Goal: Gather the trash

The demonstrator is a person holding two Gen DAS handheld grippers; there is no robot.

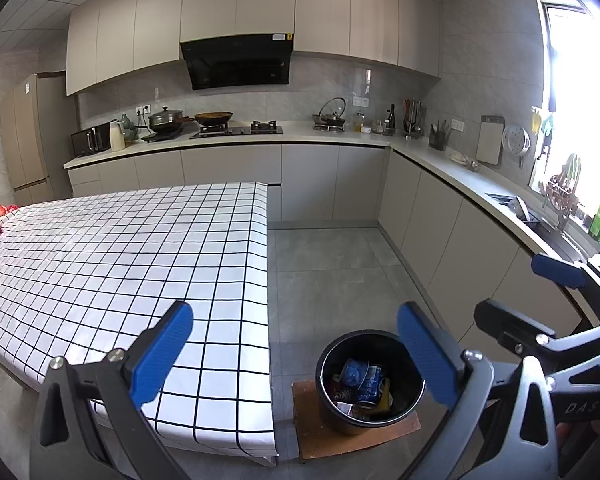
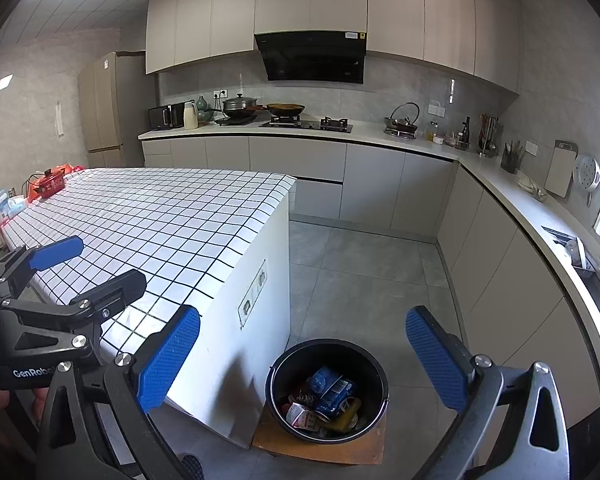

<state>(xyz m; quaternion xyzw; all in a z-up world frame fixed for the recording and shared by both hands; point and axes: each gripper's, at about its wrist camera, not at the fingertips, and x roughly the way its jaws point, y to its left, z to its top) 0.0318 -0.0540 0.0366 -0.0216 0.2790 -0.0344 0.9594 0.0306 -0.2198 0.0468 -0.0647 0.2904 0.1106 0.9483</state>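
Observation:
A black round trash bin (image 1: 370, 384) (image 2: 328, 390) stands on a low wooden board (image 1: 356, 436) (image 2: 320, 446) on the floor beside the checked table. Inside lie crushed blue cans and wrappers (image 1: 362, 384) (image 2: 328, 400). My left gripper (image 1: 295, 356) hangs open over the table's corner and the bin, nothing between its blue pads. My right gripper (image 2: 304, 360) is open too, above the bin and empty. Each gripper shows at the edge of the other's view: the right gripper (image 1: 516, 300), the left gripper (image 2: 91, 268).
The table (image 1: 119, 264) (image 2: 159, 224) wears a white cloth with black grid lines. A red pot (image 2: 49, 186) and packets sit at its far left end. Kitchen counters (image 1: 440, 160) run along the back and right walls. Grey tiled floor (image 1: 332, 276) lies between table and cabinets.

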